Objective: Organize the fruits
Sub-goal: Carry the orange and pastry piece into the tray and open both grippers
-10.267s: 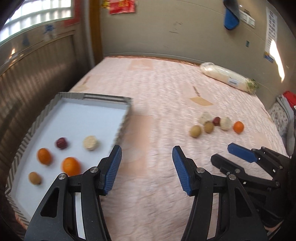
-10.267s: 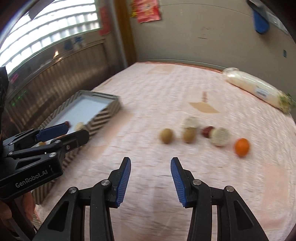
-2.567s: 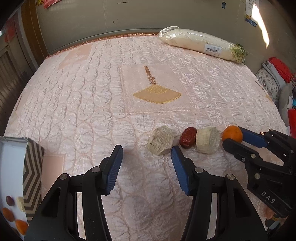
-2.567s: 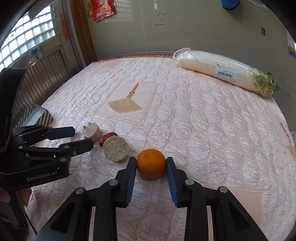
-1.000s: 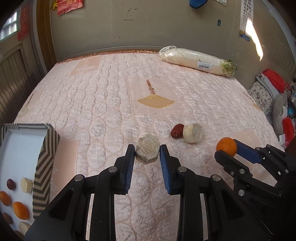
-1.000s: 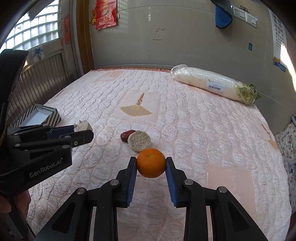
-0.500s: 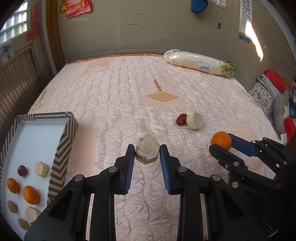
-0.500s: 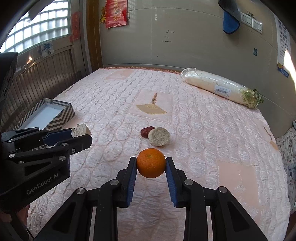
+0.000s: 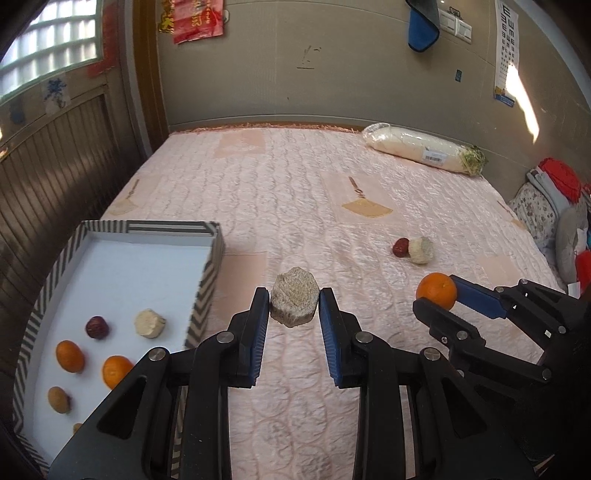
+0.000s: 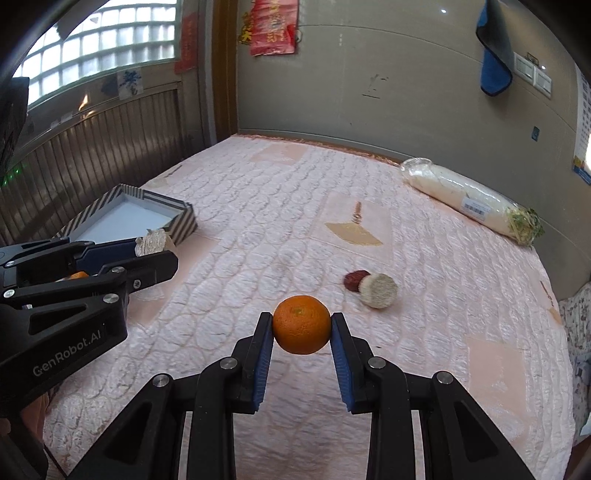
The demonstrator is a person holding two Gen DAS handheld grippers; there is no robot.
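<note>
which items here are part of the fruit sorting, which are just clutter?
In the job:
left gripper, holding beige chunk
right gripper, holding orange
striped box with fruit inside
red date and pale round piece on the bedspread

Clutter:
wrapped cabbage
blue cloth
clothes pile

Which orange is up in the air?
The orange squeezed by the right gripper hangs above the bedspread. The other two oranges lie in the striped box.
</note>
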